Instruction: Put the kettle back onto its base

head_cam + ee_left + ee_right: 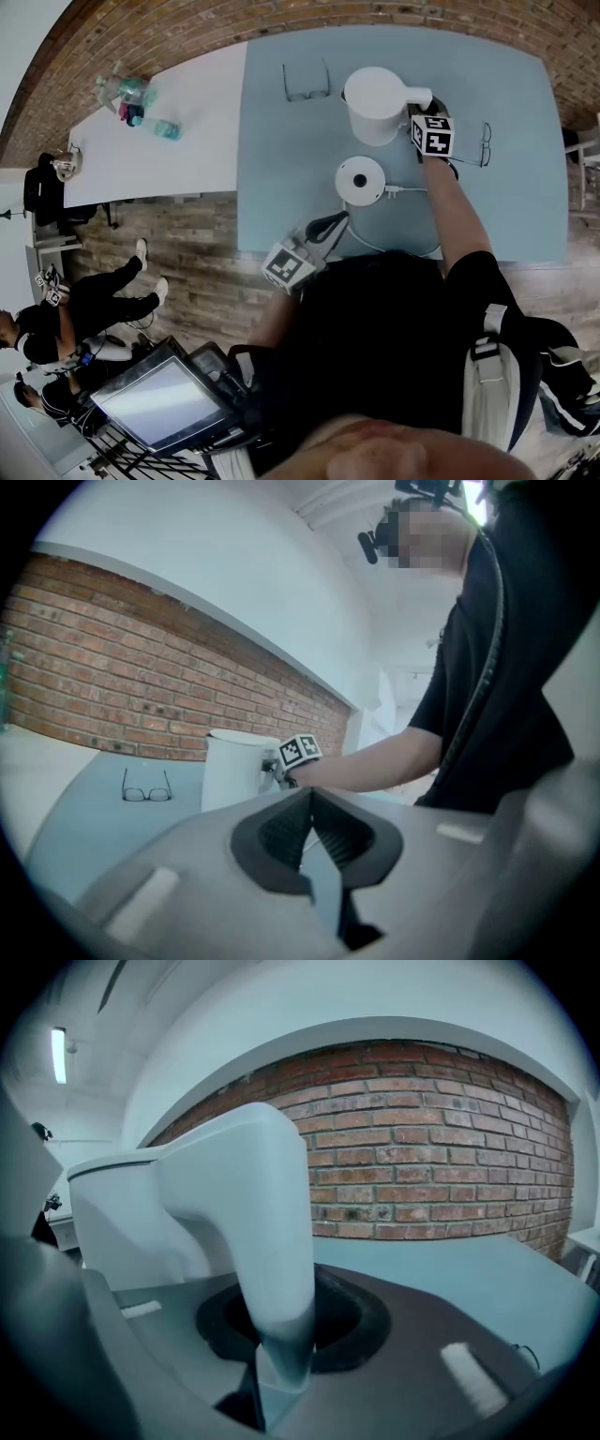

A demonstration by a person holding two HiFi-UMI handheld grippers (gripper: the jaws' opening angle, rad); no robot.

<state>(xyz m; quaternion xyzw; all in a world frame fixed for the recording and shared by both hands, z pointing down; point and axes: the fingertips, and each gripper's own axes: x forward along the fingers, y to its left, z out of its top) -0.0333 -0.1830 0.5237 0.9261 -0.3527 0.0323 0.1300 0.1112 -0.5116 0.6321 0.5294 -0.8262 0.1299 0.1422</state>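
kettle [373, 108]: upright on the blue table [281, 187], just behind its round base [360, 180], not on it | right gripper [419, 117]: jaws clamped on the kettle's handle [267, 1232] | left gripper [328, 225]: jaws together, empty, near the table's front edge

I can read no words, brands or numbers; only black square marker patterns show. They stand on the white cube [433, 136] of my right gripper [419, 101] and the cube [289, 265] of my left gripper [333, 221].

kettle [375, 105] 1 | base [360, 178] 1 | glasses [307, 82] [486, 143] 2 pairs | tables [281, 187] [178, 150] 2 | screen [159, 403] 1
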